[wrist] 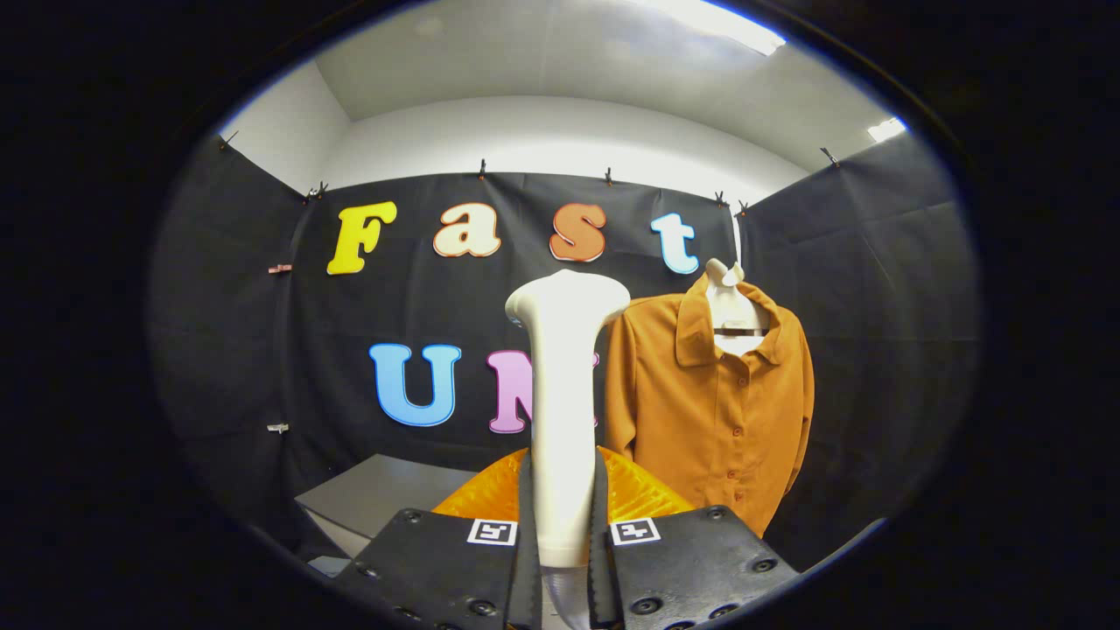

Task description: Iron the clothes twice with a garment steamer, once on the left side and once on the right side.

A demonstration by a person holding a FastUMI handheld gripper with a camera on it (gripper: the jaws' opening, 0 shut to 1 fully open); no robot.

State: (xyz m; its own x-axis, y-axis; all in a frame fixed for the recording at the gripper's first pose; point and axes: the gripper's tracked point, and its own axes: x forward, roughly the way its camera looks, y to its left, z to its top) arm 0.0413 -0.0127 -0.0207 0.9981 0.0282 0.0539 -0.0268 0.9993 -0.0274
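The gripper (563,525) is closed narrowly, both fingers pressing the white garment steamer's handle (562,411), held upright, while the orange shirt (700,411) hangs beyond at two o'clock.

Grey table (376,494) low against the black cloth wall (227,350), clips (279,269) on it.

No readable text; 2 square coded markers (492,531) on the gripper (562,525).
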